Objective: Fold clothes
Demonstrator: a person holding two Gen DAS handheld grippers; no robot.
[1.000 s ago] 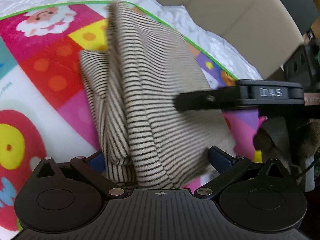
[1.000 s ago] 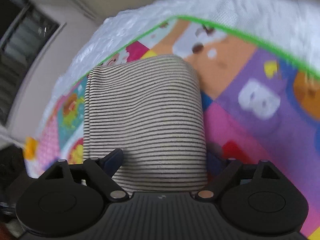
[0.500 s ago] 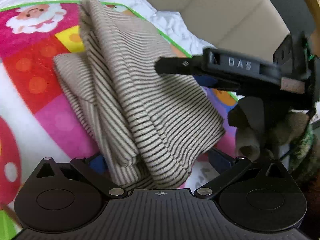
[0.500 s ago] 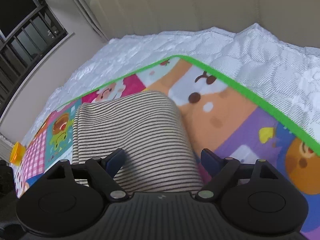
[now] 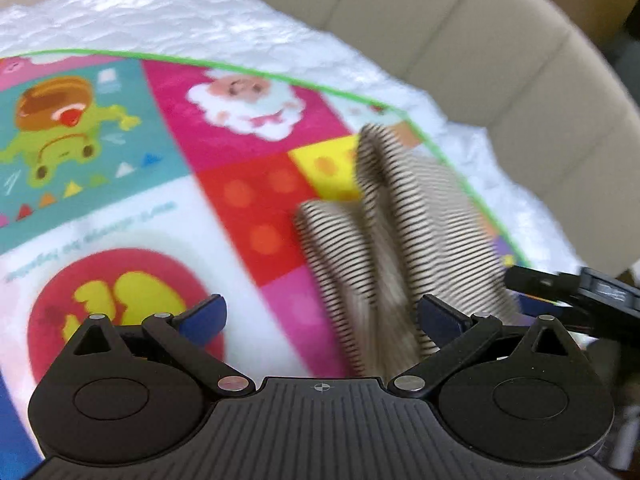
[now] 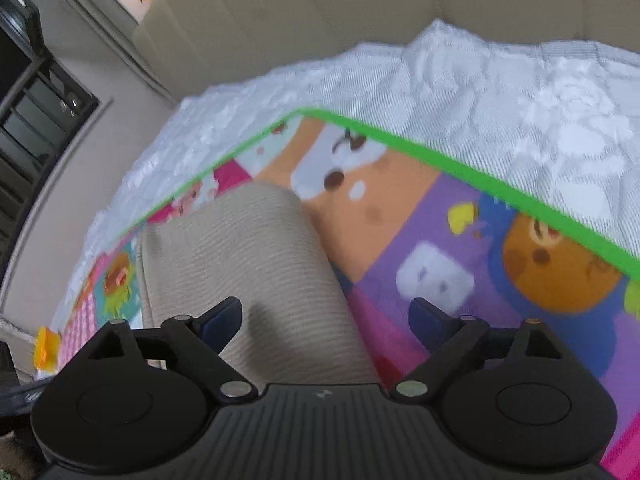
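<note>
A folded beige garment with thin dark stripes lies on the colourful play mat, blurred by motion. My left gripper is open and empty; the garment runs between its fingers on the right side. The right gripper's black body shows at the right edge of the left wrist view. In the right wrist view the same garment lies left of centre on the mat. My right gripper is open and empty just above the garment's near end.
The mat has a green border and lies on a white quilted bed cover. A beige padded headboard stands behind. A dark window frame is at far left.
The left gripper has swung left and away, so the garment now sits on its right side. The right view has tilted and drawn back slightly. Both stay open.
</note>
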